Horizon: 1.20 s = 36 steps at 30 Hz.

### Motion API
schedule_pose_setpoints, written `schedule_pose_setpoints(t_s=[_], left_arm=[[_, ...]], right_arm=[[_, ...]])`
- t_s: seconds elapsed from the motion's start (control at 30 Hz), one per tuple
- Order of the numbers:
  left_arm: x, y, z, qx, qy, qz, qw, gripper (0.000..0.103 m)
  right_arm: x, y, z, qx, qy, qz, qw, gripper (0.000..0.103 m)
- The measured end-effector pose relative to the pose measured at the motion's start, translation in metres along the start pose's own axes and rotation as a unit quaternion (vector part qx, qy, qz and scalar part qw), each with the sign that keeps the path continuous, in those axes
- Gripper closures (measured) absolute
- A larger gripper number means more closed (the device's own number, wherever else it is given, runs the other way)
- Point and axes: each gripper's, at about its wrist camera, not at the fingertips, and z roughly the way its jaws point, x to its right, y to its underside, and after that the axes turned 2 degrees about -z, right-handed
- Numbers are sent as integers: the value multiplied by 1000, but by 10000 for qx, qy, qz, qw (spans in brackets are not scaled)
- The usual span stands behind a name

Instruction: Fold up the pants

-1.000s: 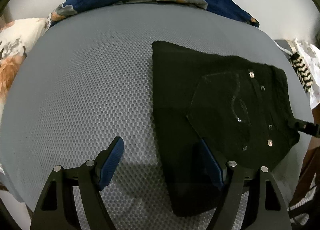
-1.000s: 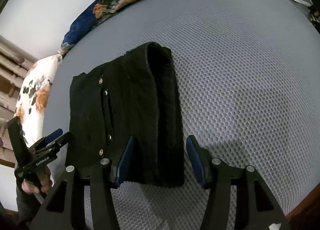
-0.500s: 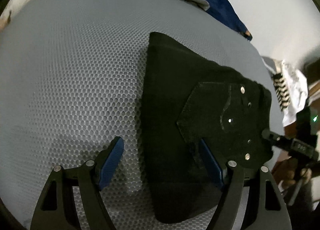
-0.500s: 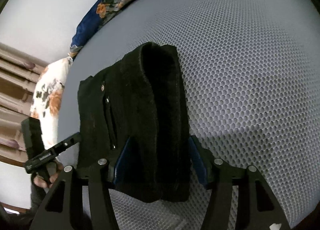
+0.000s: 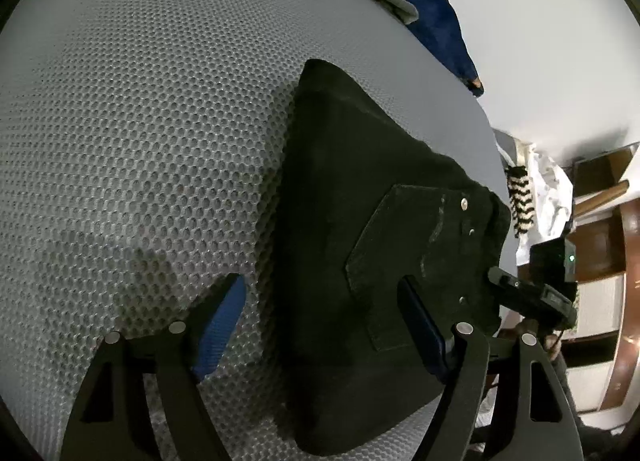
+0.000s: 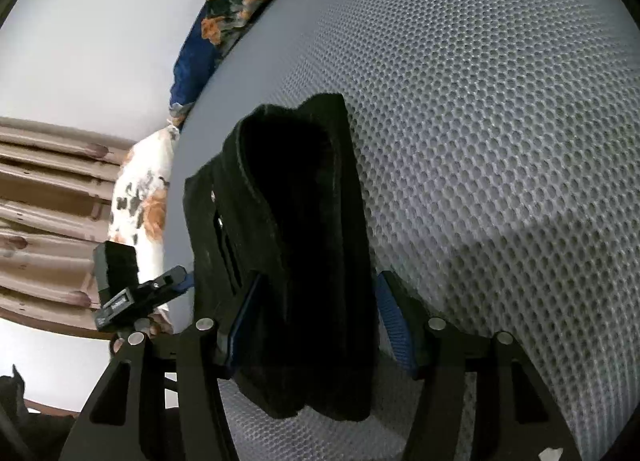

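- The black pants (image 5: 360, 261) lie folded into a thick compact bundle on a grey honeycomb-mesh mattress (image 5: 140, 141), near its front edge.
- In the left wrist view the top face shows a stitched back pocket (image 5: 416, 261) with small metal rivets along the waistband side.
- In the right wrist view the same bundle (image 6: 288, 261) shows its rolled, layered fold edge and a narrow slit with a rivet on the left-hand side; the pocket outline is not visible here.
- The left gripper (image 5: 320, 325) stands wide open, one blue-padded finger over bare mesh and the other over the pocket area; it grips nothing.
- The right gripper (image 6: 316, 325) is also spread, its blue pads flanking the bundle's near end; whether they touch the cloth I cannot tell.
- Each view catches the other tool at the bundle's far side: the right one (image 5: 528, 297) in the left view, the left one (image 6: 136, 293) in the right.
- A navy floral blanket (image 6: 224, 21) lies along the mattress's far edge, and a white floral pillow (image 6: 136, 205) shows only in the right view.
- A black-and-white zigzag cloth (image 5: 520, 201) shows only in the left view.
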Motion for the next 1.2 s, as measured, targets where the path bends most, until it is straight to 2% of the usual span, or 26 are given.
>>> schedule_pose_setpoints(t_s=[0.17,0.3,0.43,0.5,0.73,1.07,1.17,1.2], left_arm=[[15,-12,13,-41,135,-43,9999,26],[22,-12,20,-33,337,-38,9994,26],[16,-17,22,-3,656,-254,9975,25],[12,-18,22,-7,782,-323,9964,25],[8,-23,23,48,966,-506,9940,25],[10,-26,23,64,858,-512,9950,26],[15,-23,21,145,582,-327,9977,34],[16,-21,21,167,489,-286,9983,40]], right_arm=[[0,-10,6,-98,-265,-9,9996,47],[0,-19,13,-153,-453,-63,9988,51],[3,-27,23,-252,-750,-90,9968,55],[4,-29,27,-293,-882,-116,9956,61],[-1,-32,36,-280,-995,-230,9944,64],[-4,-27,39,-151,-795,-179,9966,64],[-5,-26,40,-104,-734,-52,9972,64],[-6,-25,40,-62,-698,-16,9975,64]])
